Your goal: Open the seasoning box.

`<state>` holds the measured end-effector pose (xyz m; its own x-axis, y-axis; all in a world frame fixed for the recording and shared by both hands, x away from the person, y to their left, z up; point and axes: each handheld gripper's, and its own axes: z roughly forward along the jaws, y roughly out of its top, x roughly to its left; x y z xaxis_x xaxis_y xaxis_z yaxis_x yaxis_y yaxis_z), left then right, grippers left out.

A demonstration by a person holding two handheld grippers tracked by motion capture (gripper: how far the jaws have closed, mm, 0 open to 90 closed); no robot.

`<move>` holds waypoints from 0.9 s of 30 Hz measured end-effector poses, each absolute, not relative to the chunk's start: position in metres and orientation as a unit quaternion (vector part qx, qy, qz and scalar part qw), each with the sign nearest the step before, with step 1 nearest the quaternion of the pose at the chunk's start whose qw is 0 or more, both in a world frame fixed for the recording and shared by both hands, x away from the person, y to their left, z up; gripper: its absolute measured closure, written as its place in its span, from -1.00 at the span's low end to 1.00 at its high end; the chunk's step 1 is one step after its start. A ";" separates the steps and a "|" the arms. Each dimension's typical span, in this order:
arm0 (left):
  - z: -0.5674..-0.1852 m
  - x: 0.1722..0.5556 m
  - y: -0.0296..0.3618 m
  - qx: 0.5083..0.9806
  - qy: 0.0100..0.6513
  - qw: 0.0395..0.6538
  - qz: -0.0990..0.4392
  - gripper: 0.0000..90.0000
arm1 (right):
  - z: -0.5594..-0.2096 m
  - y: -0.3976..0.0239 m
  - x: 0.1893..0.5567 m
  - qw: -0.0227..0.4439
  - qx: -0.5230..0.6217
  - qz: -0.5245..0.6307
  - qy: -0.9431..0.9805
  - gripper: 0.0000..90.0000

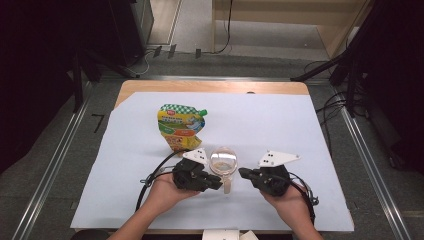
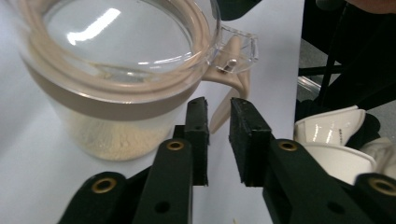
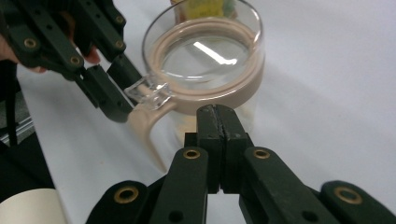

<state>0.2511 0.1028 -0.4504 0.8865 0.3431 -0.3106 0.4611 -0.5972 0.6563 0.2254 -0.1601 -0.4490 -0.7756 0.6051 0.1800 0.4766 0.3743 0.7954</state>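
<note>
A clear glass jar with a beige lid ring stands at the front middle of the white sheet, pale powder at its bottom. Its beige handle and clear latch tab point toward the person. My left gripper sits just left of the handle. Its jaws stand a little apart with nothing between them, tips close to the handle. My right gripper is shut and empty, tips close to the jar's right side. A yellow-green spouted pouch lies behind the jar.
A white sheet covers the wooden table, with bare room to the right and far side. White glossy bowl-like objects sit beyond the front table edge, seen as a white item at the bottom. Dark stands and cables flank the table.
</note>
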 end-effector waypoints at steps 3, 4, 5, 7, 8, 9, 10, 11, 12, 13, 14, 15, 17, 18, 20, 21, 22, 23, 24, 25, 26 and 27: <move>-0.447 0.252 0.110 0.891 0.225 0.388 -0.073 0.54 | -0.448 -0.159 0.218 0.065 0.323 0.452 0.829 1.00; -0.446 0.252 0.112 0.892 0.224 0.386 -0.070 0.51 | -0.448 -0.157 0.216 0.064 0.320 0.452 0.830 1.00; -0.446 0.253 0.114 0.892 0.224 0.387 -0.072 0.47 | -0.448 -0.156 0.214 0.063 0.317 0.451 0.832 1.00; -0.445 0.256 0.119 0.890 0.230 0.388 -0.076 0.37 | -0.449 -0.152 0.207 0.057 0.310 0.451 0.835 1.00; -0.445 0.257 0.121 0.889 0.228 0.390 -0.078 0.37 | -0.449 -0.152 0.207 0.057 0.310 0.451 0.835 1.00; -0.444 0.257 0.123 0.888 0.229 0.391 -0.078 0.34 | -0.449 -0.150 0.205 0.055 0.308 0.451 0.836 1.00; -0.443 0.258 0.126 0.888 0.227 0.391 -0.077 0.30 | -0.449 -0.149 0.203 0.053 0.306 0.450 0.837 1.00; -0.443 0.258 0.128 0.886 0.229 0.395 -0.077 0.27 | -0.450 -0.147 0.201 0.051 0.304 0.449 0.838 1.00; -0.442 0.259 0.130 0.886 0.228 0.398 -0.075 0.20 | -0.450 -0.146 0.199 0.048 0.302 0.449 0.839 1.00; -0.442 0.260 0.133 0.884 0.230 0.400 -0.072 0.15 | -0.450 -0.144 0.198 0.046 0.300 0.449 0.840 1.00; -0.442 0.261 0.136 0.883 0.231 0.402 -0.073 0.11 | -0.451 -0.142 0.196 0.044 0.295 0.450 0.842 1.00; -0.442 0.263 0.139 0.881 0.234 0.404 -0.076 0.06 | -0.451 -0.140 0.195 0.042 0.293 0.448 0.844 1.00; -0.442 0.265 0.144 0.875 0.240 0.413 -0.082 -0.03 | -0.453 -0.135 0.193 0.039 0.285 0.445 0.848 1.00; -0.441 0.266 0.146 0.873 0.239 0.418 -0.081 -0.08 | -0.455 -0.132 0.193 0.038 0.283 0.443 0.850 1.00; -0.440 0.267 0.149 0.870 0.237 0.424 -0.076 -0.15 | -0.458 -0.127 0.193 0.035 0.279 0.437 0.854 1.00; -0.440 0.267 0.151 0.871 0.238 0.423 -0.073 -0.17 | -0.460 -0.125 0.194 0.034 0.280 0.435 0.855 1.00; -0.440 0.268 0.151 0.870 0.240 0.424 -0.072 -0.18 | -0.462 -0.123 0.194 0.032 0.281 0.432 0.857 1.00; -0.440 0.268 0.151 0.870 0.244 0.423 -0.072 -0.19 | -0.463 -0.121 0.195 0.033 0.279 0.431 0.857 1.00; -0.440 0.269 0.152 0.869 0.250 0.420 -0.076 -0.19 | -0.464 -0.119 0.195 0.033 0.282 0.430 0.857 1.00; -0.441 0.269 0.152 0.868 0.257 0.417 -0.080 -0.19 | -0.465 -0.118 0.195 0.035 0.285 0.429 0.857 1.00; -0.441 0.270 0.153 0.868 0.262 0.414 -0.083 -0.19 | -0.466 -0.116 0.195 0.039 0.285 0.429 0.856 1.00; -0.442 0.271 0.153 0.867 0.266 0.414 -0.085 -0.19 | -0.467 -0.115 0.195 0.040 0.288 0.427 0.856 1.00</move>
<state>0.2707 0.1527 -0.4415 0.8443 0.3902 -0.3674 0.5310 -0.5161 0.6720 0.1947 -0.1146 -0.4674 -0.8308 0.5274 0.1780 0.4594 0.4691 0.7543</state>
